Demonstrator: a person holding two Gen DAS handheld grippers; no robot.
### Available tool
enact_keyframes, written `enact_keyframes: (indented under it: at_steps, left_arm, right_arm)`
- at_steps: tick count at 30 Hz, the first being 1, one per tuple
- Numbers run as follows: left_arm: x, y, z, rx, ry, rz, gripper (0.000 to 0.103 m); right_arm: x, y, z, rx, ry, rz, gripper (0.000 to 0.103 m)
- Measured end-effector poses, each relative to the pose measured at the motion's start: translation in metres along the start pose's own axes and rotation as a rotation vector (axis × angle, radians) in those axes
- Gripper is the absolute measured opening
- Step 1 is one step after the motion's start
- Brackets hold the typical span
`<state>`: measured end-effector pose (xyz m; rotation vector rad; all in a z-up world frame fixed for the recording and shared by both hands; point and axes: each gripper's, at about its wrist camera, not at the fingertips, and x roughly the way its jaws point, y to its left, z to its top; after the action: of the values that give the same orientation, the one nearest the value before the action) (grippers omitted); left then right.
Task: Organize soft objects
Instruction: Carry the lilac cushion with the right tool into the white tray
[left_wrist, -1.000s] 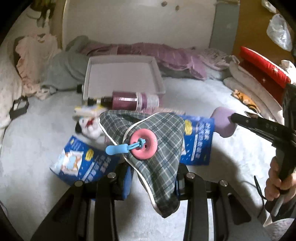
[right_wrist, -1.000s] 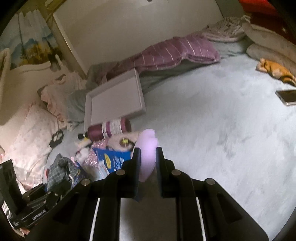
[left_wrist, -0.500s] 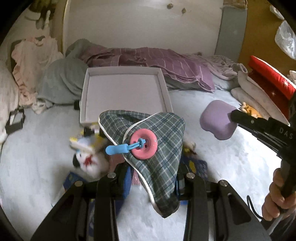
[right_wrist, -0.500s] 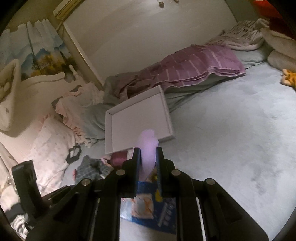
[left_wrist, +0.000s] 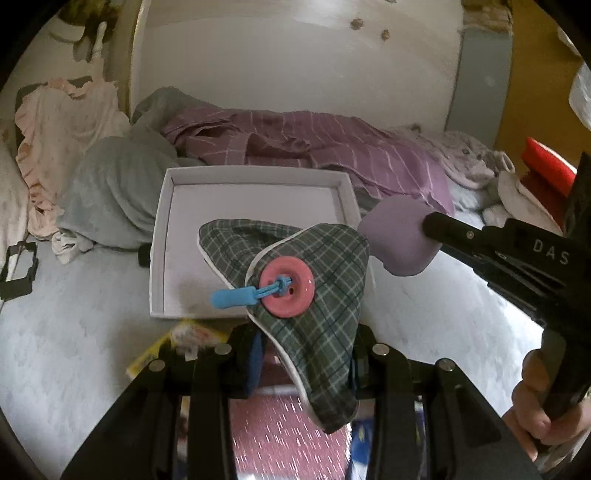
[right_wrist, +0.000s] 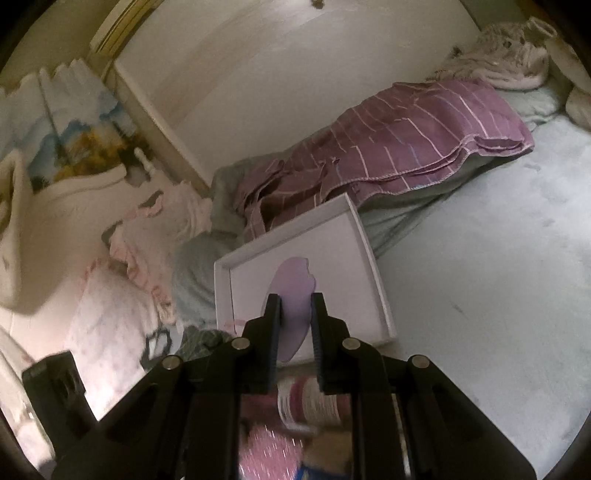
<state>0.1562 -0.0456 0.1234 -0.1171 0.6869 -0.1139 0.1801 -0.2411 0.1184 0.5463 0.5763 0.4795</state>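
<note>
Pale grey bedding (left_wrist: 74, 332) forms the work surface, with a striped purple blanket (left_wrist: 314, 144) heaped against the wall and a shallow white tray (left_wrist: 157, 258) lying in front of it. Left gripper (left_wrist: 306, 354), pressed together on a green plaid fabric pouch (left_wrist: 325, 306) bearing a pink button (left_wrist: 286, 282) and a blue toggle (left_wrist: 232, 297), holds the pouch in the air at the tray's near right corner. Right gripper (right_wrist: 295, 317), pinching a flat lilac cushion-like pad (right_wrist: 291, 291), holds the pad in line with the tray (right_wrist: 369, 254); from the left wrist view the pad (left_wrist: 399, 240) hangs just beside the tray's right wall. Step in hand, by judgement: carrying both soft items to the tray for deposit. Next move would call for bringing each item over the bare tray floor, lowering it, then parting the fingers, one item clear of the other. A pink-labelled bottle (right_wrist: 310, 402) and blurred packets lie beneath the grippers.
</note>
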Motion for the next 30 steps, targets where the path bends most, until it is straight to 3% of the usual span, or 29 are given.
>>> enact_keyframes:
  at_steps: [5, 11, 15, 19, 26, 30]
  left_arm:
    - [0.032, 0.027, 0.012, -0.098, -0.014, 0.007, 0.034]
    - [0.080, 0.039, 0.022, -0.228, 0.021, -0.029, 0.034]
    - [0.107, 0.028, 0.021, -0.196, 0.048, 0.022, 0.034]
    - [0.142, 0.018, 0.005, -0.151, 0.145, 0.056, 0.034]
    - [0.143, 0.009, 0.005, -0.089, 0.160, 0.062, 0.034]
    - [0.142, 0.009, 0.005, -0.083, 0.163, 0.043, 0.035]
  right_arm:
    - [0.029, -0.010, 0.004, 0.059, -0.013, 0.008, 0.018]
    - [0.068, -0.041, -0.003, 0.188, -0.013, -0.010, 0.018]
    - [0.085, -0.053, -0.012, 0.199, 0.044, -0.058, 0.018]
    - [0.099, -0.046, -0.013, 0.151, 0.101, -0.092, 0.018]
    - [0.109, -0.060, -0.018, 0.175, 0.179, -0.205, 0.018]
    - [0.113, -0.051, -0.020, 0.110, 0.229, -0.288, 0.018]
